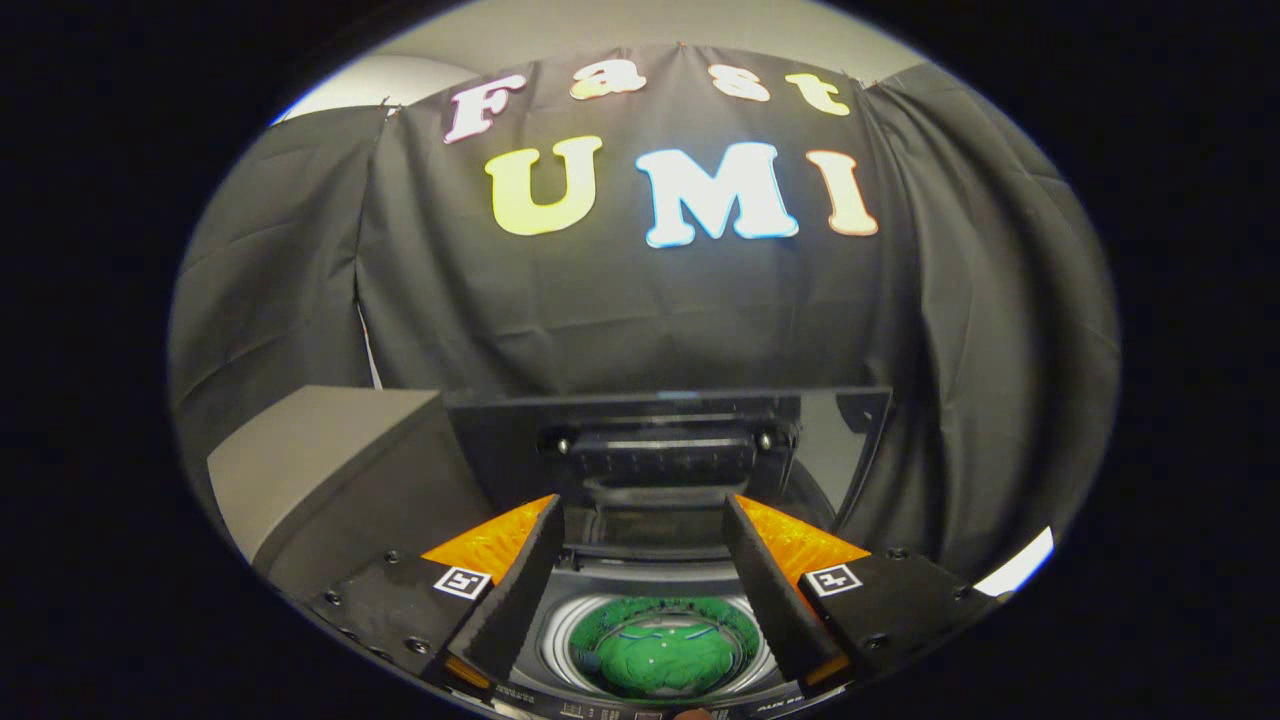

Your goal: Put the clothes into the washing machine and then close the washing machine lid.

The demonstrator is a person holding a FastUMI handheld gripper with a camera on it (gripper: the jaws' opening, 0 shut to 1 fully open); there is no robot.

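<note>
Washing machine (650, 585) cut off at its near rim, control panel markings too small to tell. Green clothes (662, 660) in the drum partly hidden behind the spread, empty tongs (650, 555).

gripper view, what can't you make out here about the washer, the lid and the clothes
- Green clothes in the drum: shape of the garment unclear; the open tongs frame it, holding nothing.
- Washing machine lid, raised beyond the tongs: its hinge is hidden behind the lid itself.
- Control panel: markings too small and cut off by the edge.
- Grey box beside the washer: its lower part is cut off.
</note>
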